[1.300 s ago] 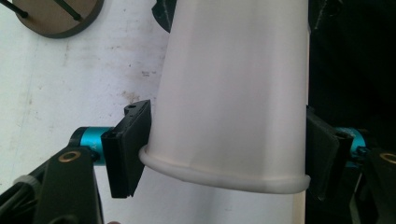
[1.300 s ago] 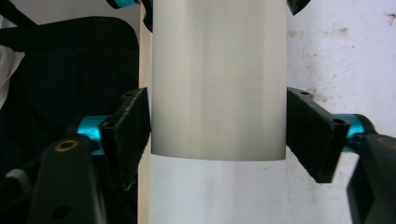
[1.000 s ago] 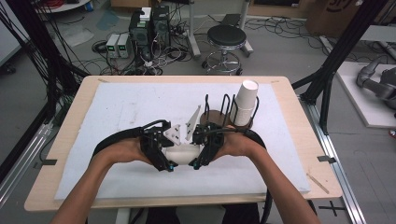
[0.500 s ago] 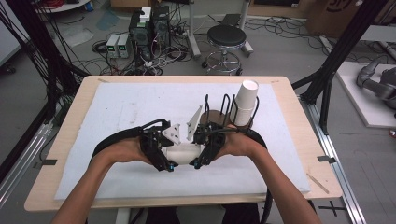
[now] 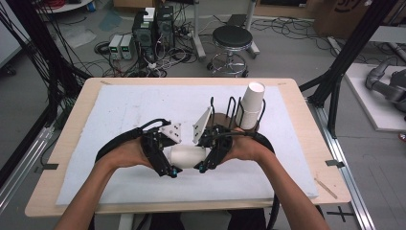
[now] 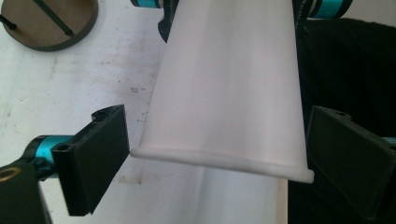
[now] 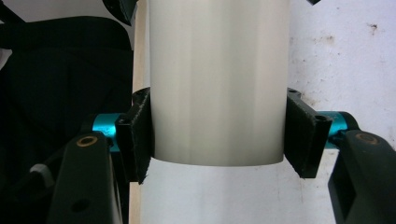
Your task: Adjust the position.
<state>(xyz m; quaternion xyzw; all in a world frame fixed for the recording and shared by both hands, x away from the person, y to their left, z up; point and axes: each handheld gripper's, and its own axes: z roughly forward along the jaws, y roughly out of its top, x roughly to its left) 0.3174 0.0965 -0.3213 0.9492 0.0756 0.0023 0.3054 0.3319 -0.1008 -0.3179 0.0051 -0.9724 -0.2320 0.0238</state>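
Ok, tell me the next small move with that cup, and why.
Probably draw the left gripper back off the cup. Its jaws have just been opening and now stand clear of the rim on both sides, while the right gripper clamps the cup's other end, so that hand alone can likely carry it toward the rack.

no readable text at this moment.

no label, brand, number or sign could be made out on anything in the three views. dark lettering showed on a cardboard box (image 5: 345,5) far beyond the grippers at the top right of the high view, but it was cut off by the picture's edge and too blurred to read. the white paper cup (image 7: 217,79) between the jaws carried a plain, unprinted wall in both gripper views.
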